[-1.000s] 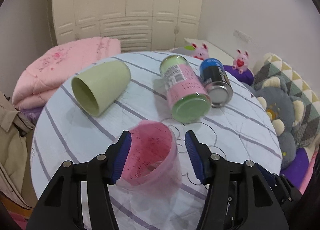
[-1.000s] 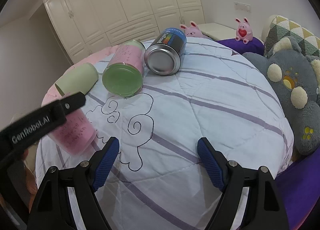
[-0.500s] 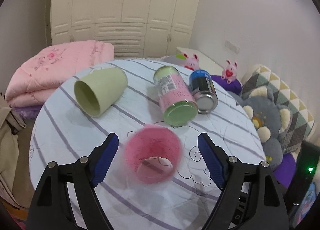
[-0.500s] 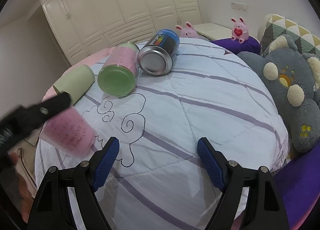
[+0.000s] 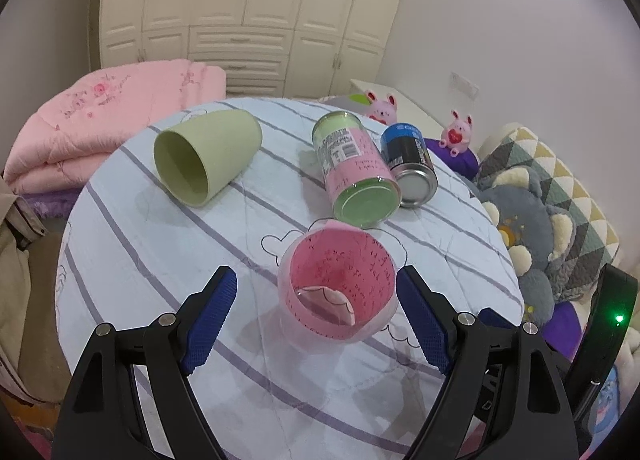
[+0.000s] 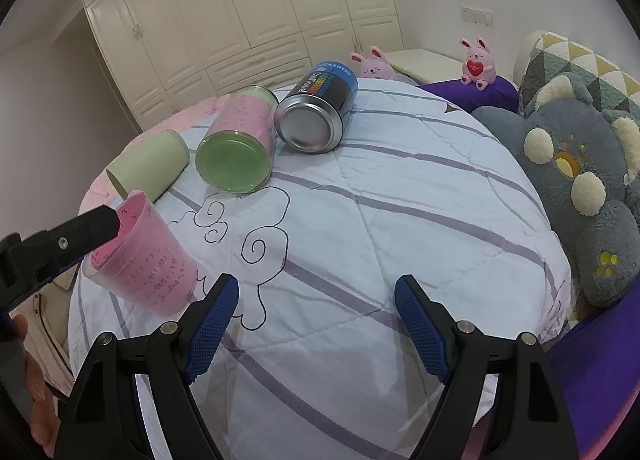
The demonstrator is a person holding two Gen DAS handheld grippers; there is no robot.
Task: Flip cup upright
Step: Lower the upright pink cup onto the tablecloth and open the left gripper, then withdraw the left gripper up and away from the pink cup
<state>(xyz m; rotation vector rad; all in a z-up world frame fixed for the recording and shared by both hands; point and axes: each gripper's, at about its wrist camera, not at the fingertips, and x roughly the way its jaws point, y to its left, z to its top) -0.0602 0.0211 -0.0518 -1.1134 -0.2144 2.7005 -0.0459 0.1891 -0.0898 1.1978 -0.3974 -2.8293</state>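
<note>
Standing upright on the desk (image 5: 120, 244), the pink cup (image 5: 338, 286) is now released: the left gripper (image 5: 316, 318) has spread wide and backed off. The right gripper (image 6: 316, 320) hangs open, empty.

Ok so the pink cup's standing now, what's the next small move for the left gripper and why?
Probably back the left gripper straight away from the pink cup. The cup stands mouth up on the striped cloth, and the blue pads sit wide apart on either side of it without touching. Retreating straight should avoid clipping it. The green cup lies on its side.
</note>
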